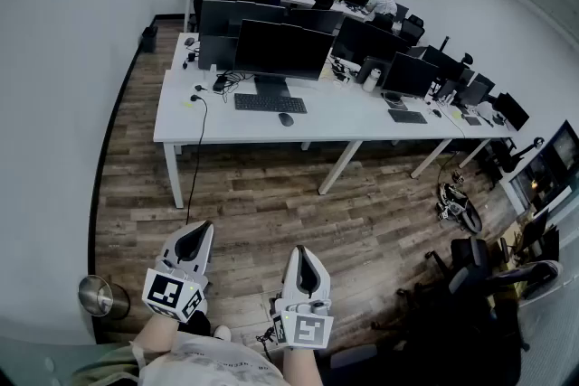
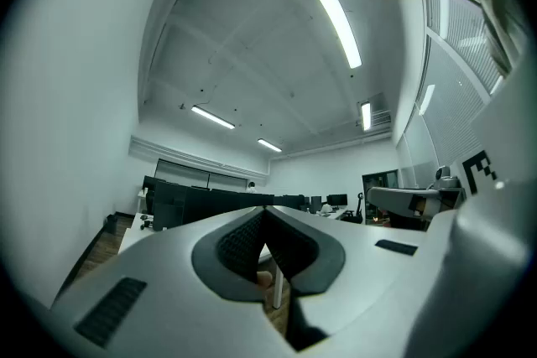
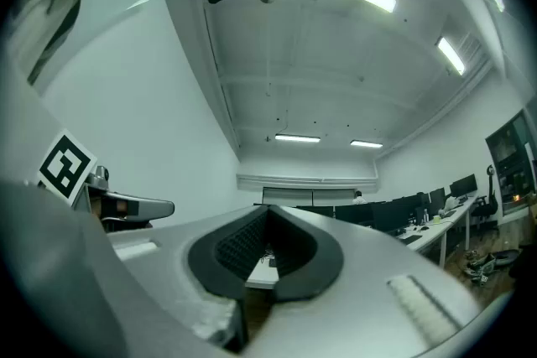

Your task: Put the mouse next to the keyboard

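A dark mouse (image 1: pixel 286 119) lies on the long white desk (image 1: pixel 344 117), just right of and slightly nearer than a black keyboard (image 1: pixel 270 103) that sits before a dark monitor (image 1: pixel 282 50). Both grippers are far from the desk, held low over the wooden floor. My left gripper (image 1: pixel 201 232) is shut with nothing in it, tips together in the left gripper view (image 2: pixel 265 210). My right gripper (image 1: pixel 301 255) is shut and empty too, and its jaws meet in the right gripper view (image 3: pixel 268 210).
A metal waste bin (image 1: pixel 101 296) stands on the floor at the left by the wall. More desks with monitors fill the back and right. Black office chairs (image 1: pixel 470 262) and a small wheeled device (image 1: pixel 457 205) stand at the right. A person sits at the far desk (image 1: pixel 386 3).
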`<move>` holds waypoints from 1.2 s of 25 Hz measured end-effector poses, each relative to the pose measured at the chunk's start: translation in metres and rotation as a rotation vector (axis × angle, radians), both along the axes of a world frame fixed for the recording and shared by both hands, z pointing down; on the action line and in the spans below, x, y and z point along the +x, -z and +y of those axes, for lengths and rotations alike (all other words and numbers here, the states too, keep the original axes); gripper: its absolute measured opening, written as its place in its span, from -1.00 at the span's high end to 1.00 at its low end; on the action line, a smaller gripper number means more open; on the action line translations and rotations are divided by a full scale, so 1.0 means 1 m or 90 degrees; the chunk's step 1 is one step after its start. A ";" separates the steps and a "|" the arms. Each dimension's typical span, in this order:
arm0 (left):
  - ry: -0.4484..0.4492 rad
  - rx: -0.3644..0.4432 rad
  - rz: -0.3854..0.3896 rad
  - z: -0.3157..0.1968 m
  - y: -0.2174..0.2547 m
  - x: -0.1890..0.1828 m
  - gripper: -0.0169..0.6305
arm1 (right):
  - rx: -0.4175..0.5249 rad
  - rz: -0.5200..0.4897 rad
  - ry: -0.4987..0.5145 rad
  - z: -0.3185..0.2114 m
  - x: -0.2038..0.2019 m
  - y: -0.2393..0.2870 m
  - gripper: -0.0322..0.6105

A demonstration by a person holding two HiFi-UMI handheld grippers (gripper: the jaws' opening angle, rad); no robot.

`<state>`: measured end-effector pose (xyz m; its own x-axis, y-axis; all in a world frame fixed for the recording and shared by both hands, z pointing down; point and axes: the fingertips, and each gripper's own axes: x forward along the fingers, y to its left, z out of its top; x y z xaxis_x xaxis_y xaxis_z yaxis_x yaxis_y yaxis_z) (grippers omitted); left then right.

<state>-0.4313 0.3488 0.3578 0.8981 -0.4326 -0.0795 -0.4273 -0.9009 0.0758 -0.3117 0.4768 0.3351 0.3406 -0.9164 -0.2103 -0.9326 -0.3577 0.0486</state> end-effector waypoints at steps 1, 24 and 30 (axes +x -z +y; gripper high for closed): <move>0.000 -0.001 0.000 0.001 -0.001 0.000 0.91 | 0.000 0.000 0.000 0.001 0.000 0.000 0.90; -0.027 -0.016 -0.033 -0.002 -0.009 0.019 0.91 | 0.053 -0.076 0.028 0.004 0.013 -0.007 0.89; -0.049 -0.075 -0.023 -0.043 -0.026 0.036 0.82 | 0.067 -0.108 0.069 -0.031 0.027 -0.003 -0.08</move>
<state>-0.3951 0.3057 0.3833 0.9302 -0.3671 0.0009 -0.3620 -0.9168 0.1686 -0.2850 0.4456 0.3382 0.2804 -0.9254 -0.2550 -0.9573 -0.2500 -0.1454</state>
